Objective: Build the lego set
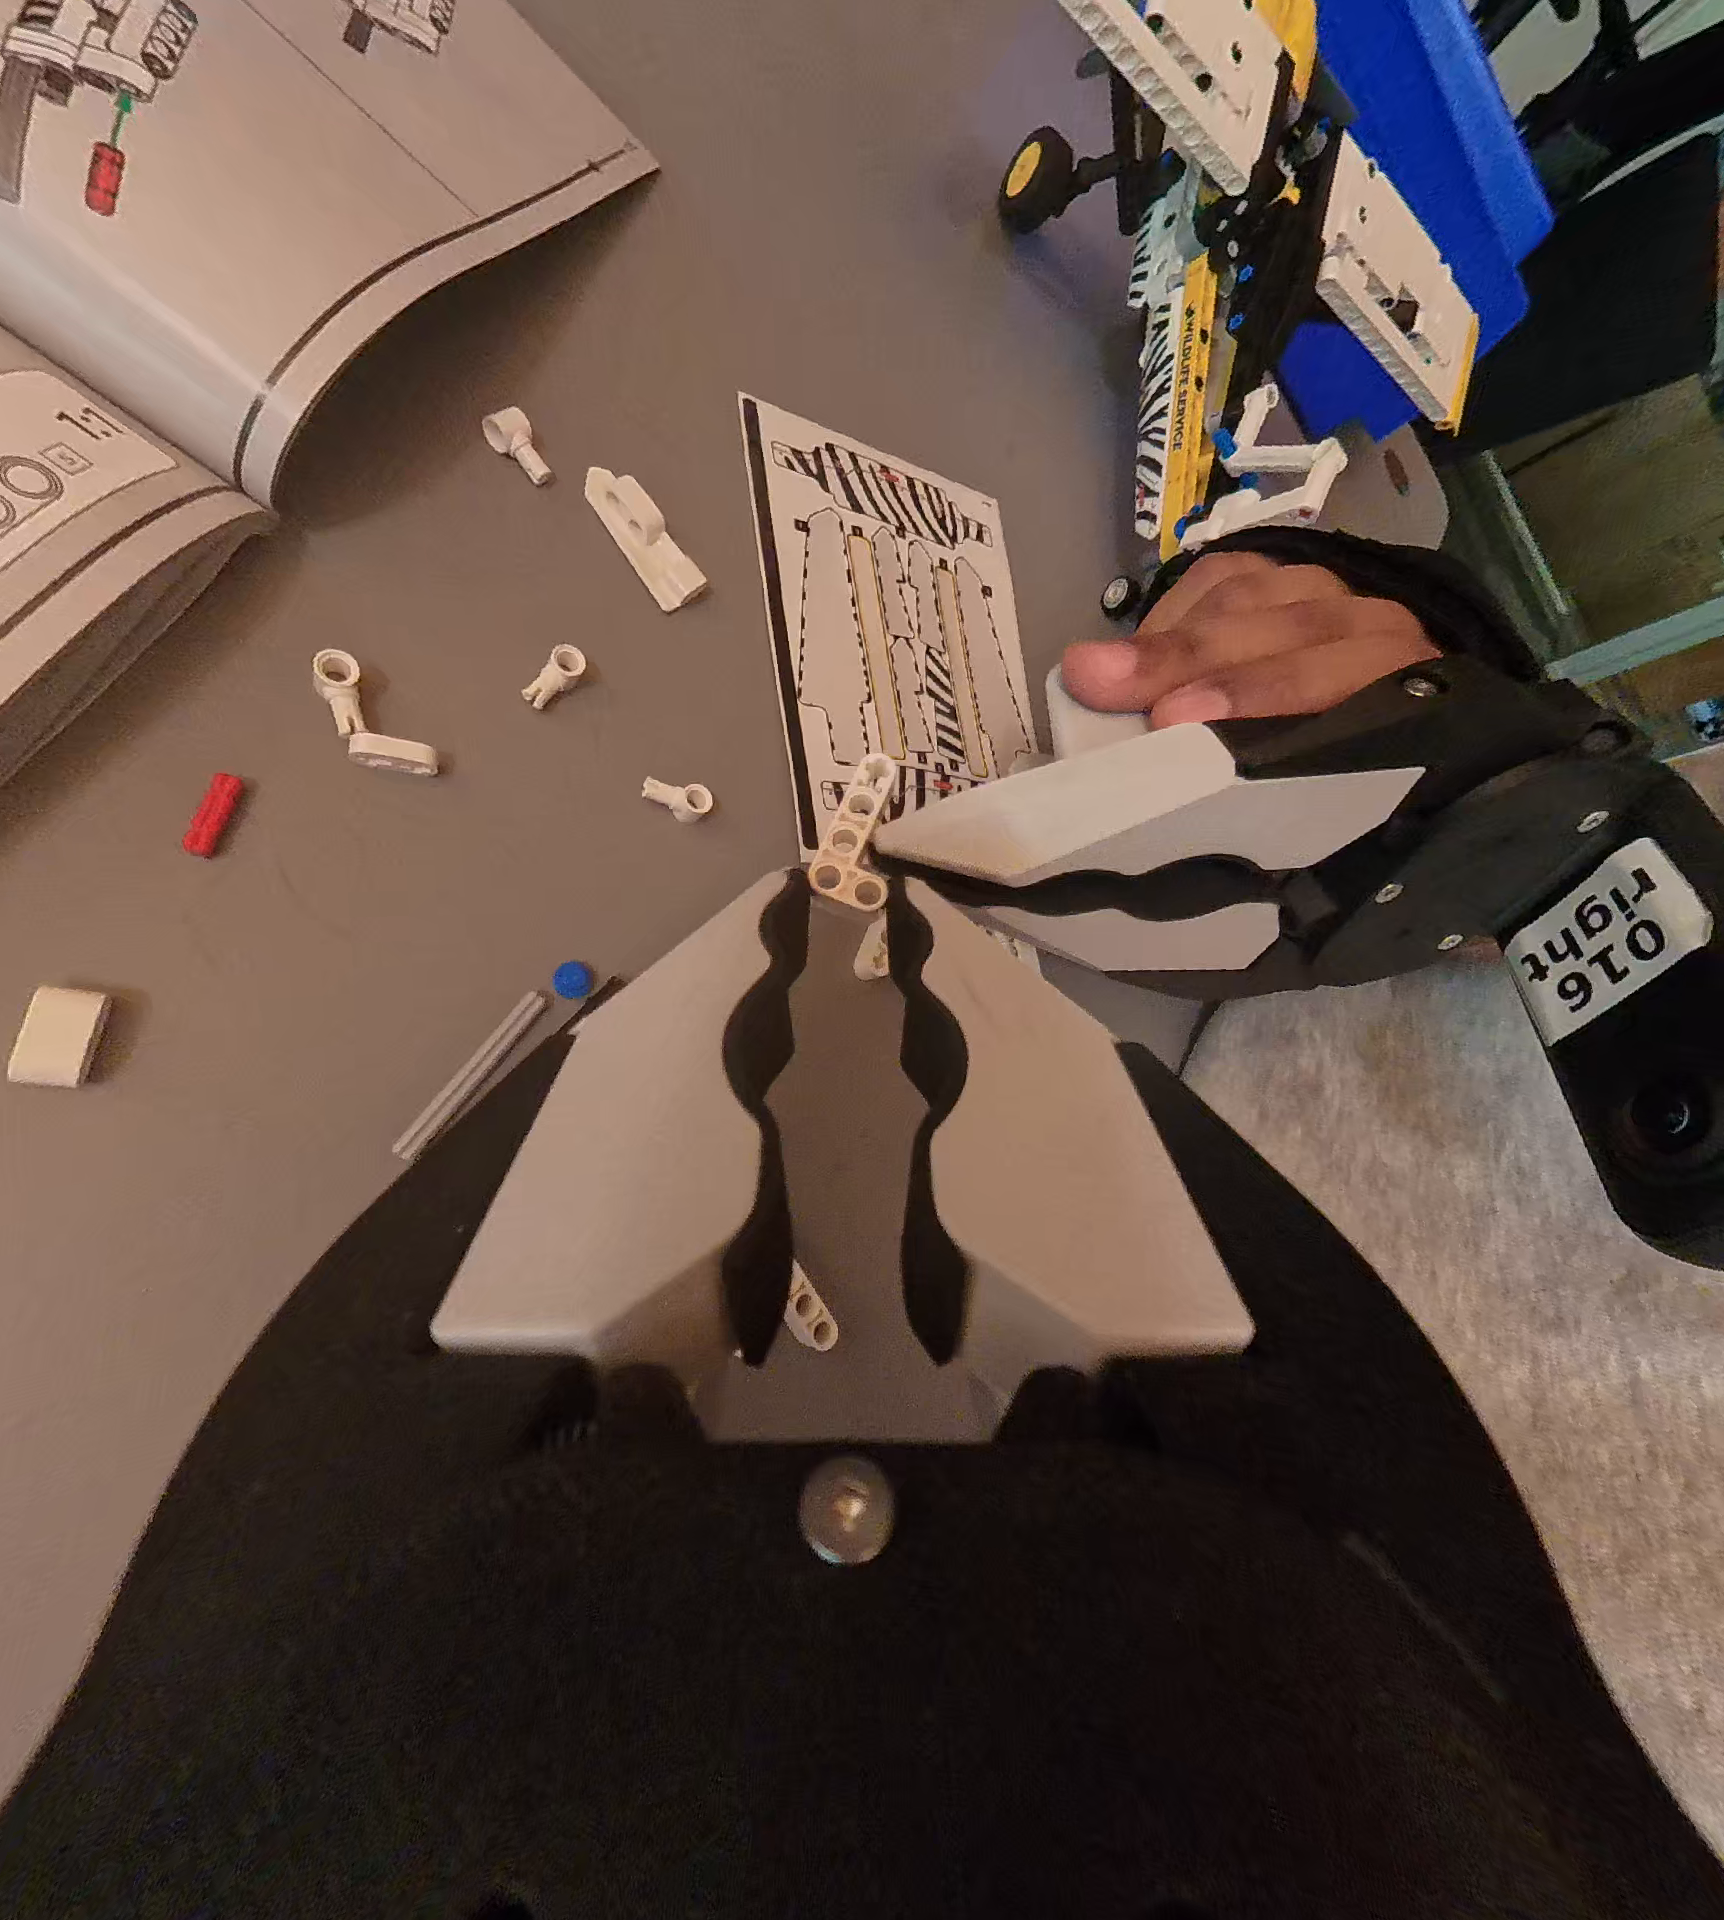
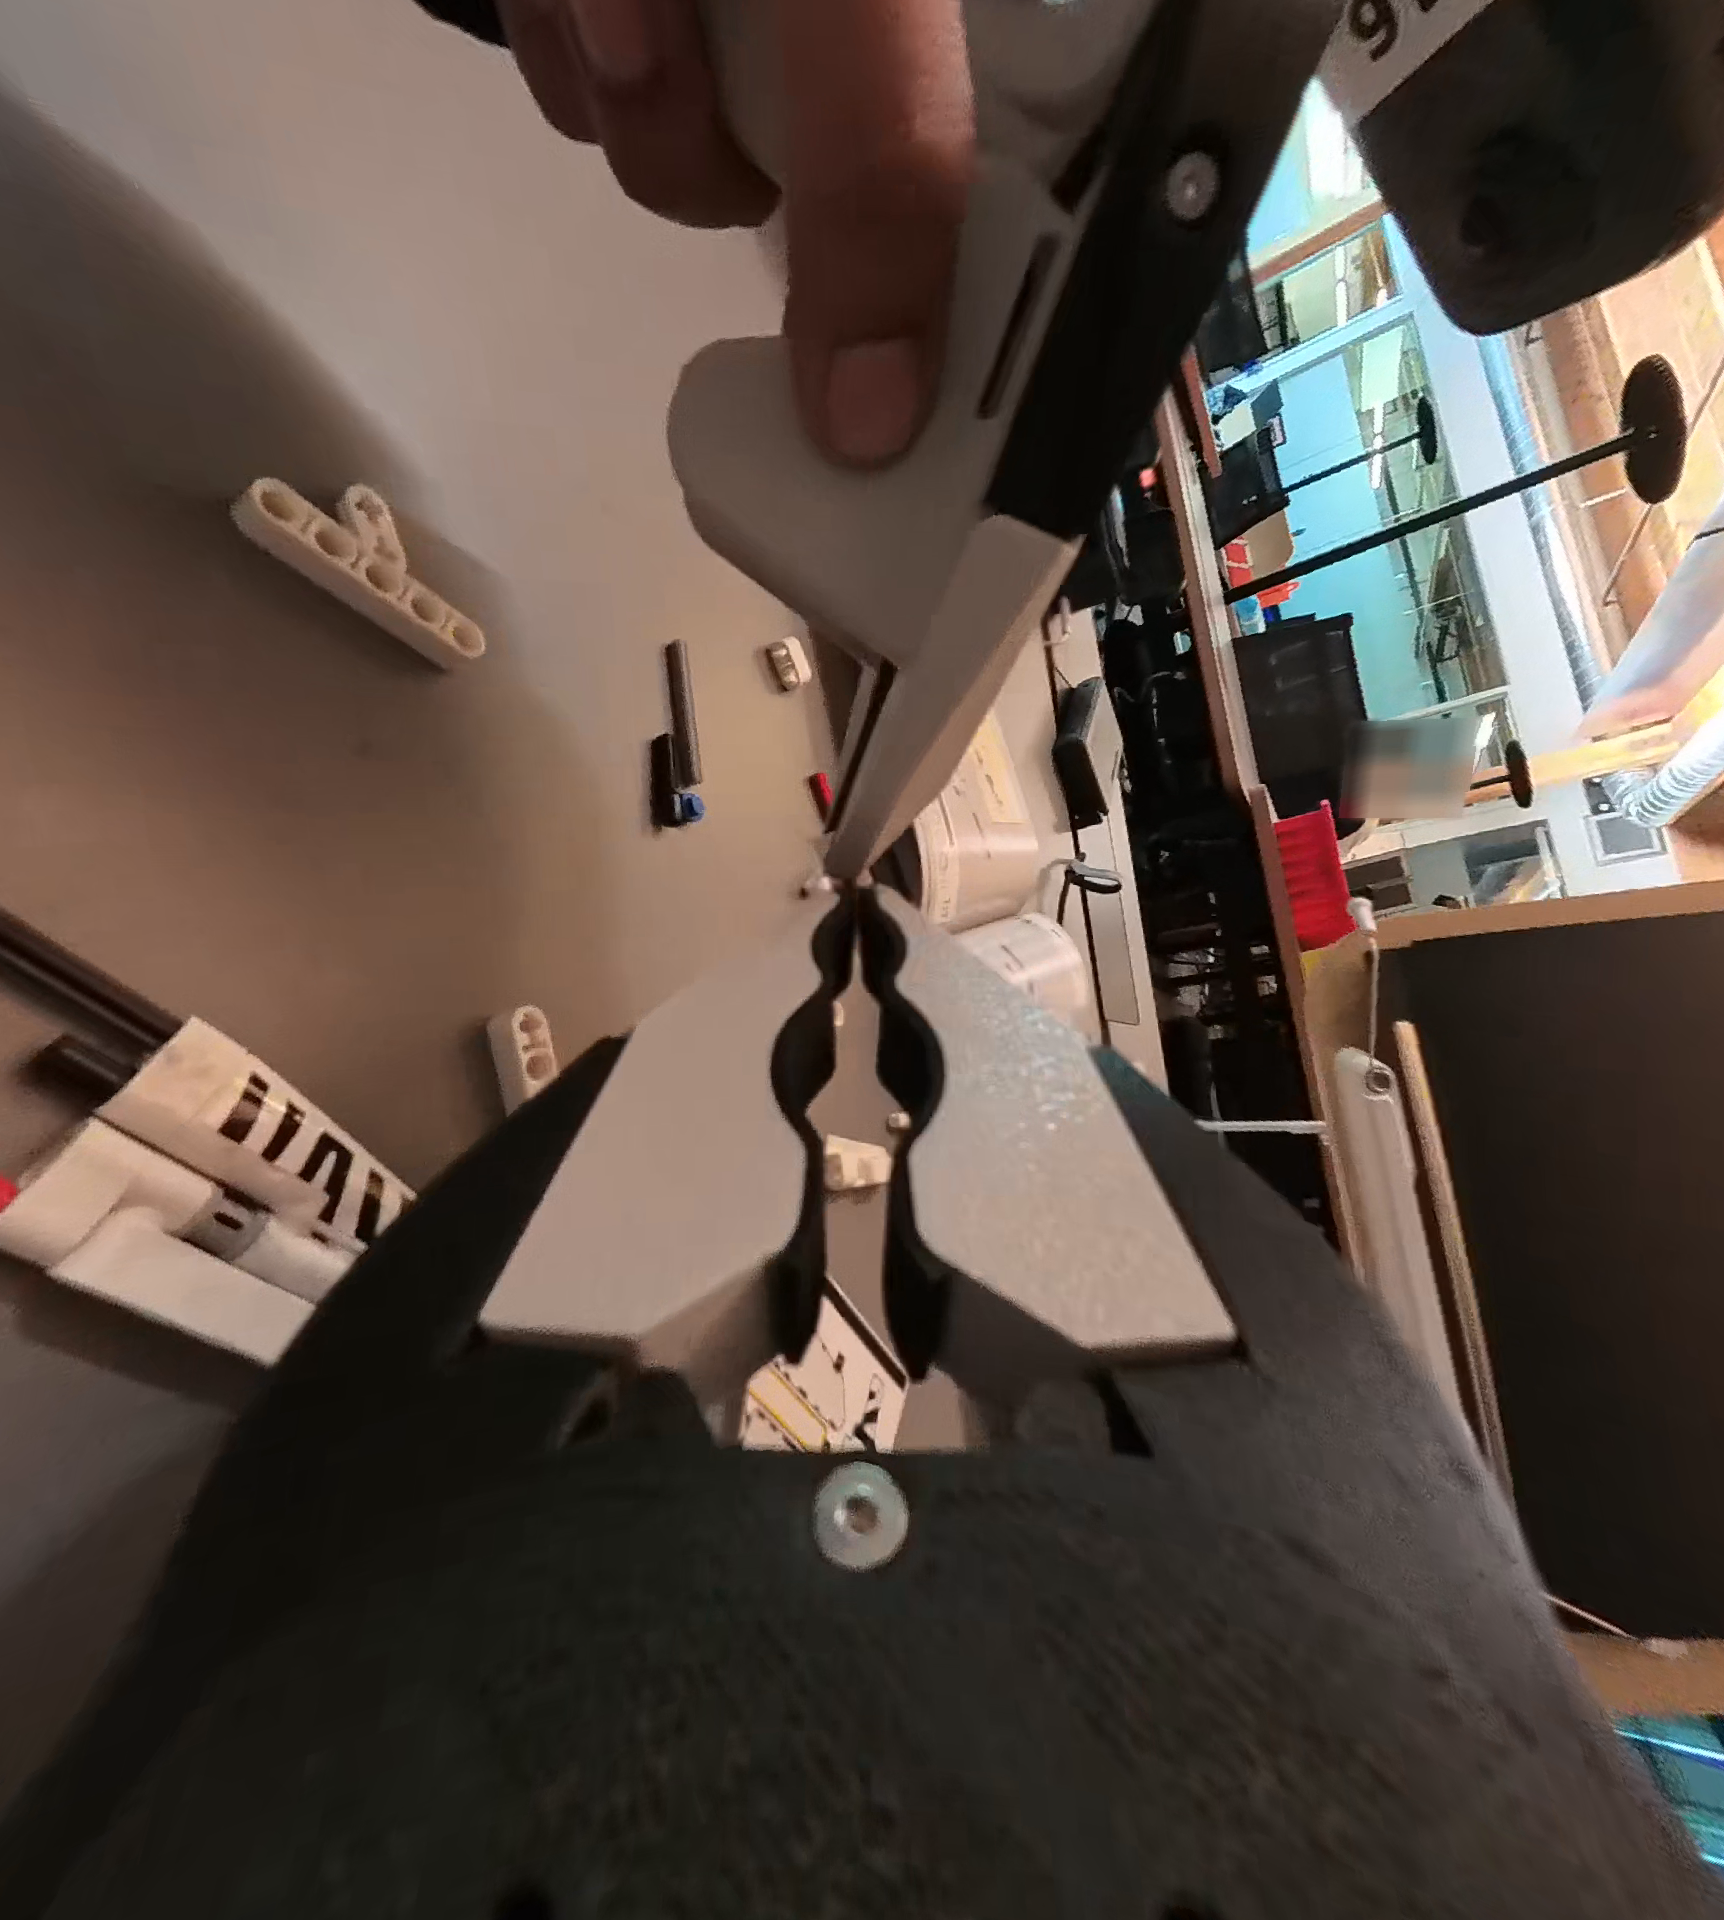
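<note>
My left gripper [image 1: 842,883] is shut on the short arm of a white L-shaped beam [image 1: 853,821], which it holds just above the grey table [image 1: 525,1247]. My right gripper [image 1: 879,844] comes in from the right, held by a hand [image 1: 1253,644]. Its jaws are together and its tips touch the beam's corner. In the right wrist view my right gripper [image 2: 853,896] is shut. The left gripper's fingers [image 2: 941,707] come down from above and meet its tips. Whether something small sits between the right tips is hidden.
An open instruction booklet [image 1: 162,260] lies far left and a sticker sheet [image 1: 889,603] lies ahead. The part-built yellow, white and blue model [image 1: 1253,260] stands far right. Loose white pieces [image 1: 645,540], a red pin [image 1: 212,814], a blue pin [image 1: 572,977] and a grey axle [image 1: 468,1070] are scattered. A striped sub-assembly [image 2: 193,1174] lies left. The grippers are tip to tip, or close to it. My left tips are roughly 6 cm from the blue pin [image 1: 572,977].
</note>
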The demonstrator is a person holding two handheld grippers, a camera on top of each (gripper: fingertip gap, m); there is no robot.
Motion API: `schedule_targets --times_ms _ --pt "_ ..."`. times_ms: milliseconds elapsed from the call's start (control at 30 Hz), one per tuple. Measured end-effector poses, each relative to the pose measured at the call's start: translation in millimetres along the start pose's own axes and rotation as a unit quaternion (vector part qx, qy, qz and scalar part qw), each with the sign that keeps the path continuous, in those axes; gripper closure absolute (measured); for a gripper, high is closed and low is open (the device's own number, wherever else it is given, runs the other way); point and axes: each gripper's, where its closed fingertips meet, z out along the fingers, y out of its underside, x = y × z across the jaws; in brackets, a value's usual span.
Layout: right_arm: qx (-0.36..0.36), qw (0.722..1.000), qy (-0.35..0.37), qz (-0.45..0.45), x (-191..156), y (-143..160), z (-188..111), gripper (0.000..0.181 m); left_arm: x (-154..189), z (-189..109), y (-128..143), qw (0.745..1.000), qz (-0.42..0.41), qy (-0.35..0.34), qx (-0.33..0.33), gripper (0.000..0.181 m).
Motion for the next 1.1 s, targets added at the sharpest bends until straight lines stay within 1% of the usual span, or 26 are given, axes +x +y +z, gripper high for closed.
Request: schedule_targets --times_ms 100,467,767,1000,1100 --pt "0.001 1.0 -0.005 0.012 0 0 0 0.181 0 0 1 1.0 0.002 0.003 0.0 0.167" --pt "0.006 0.994 -0.044 0.1 -2 1 0 0.181 -2 2 0 1.0 0.01 0.013 0.004 0.167" --pt "0.02 0.988 -0.05 0.144 3 0 -3 0.181 1 0 0 0.999 0.012 0.033 0.011 0.167" --pt "0.032 0.986 -0.044 0.155 6 -2 -3 0.181 4 -5 0 0.998 0.013 0.055 0.034 0.167" --pt "0.029 0.988 -0.031 0.149 8 -1 -3 0.181 7 -10 -6 0.995 0.03 0.07 0.065 0.168"
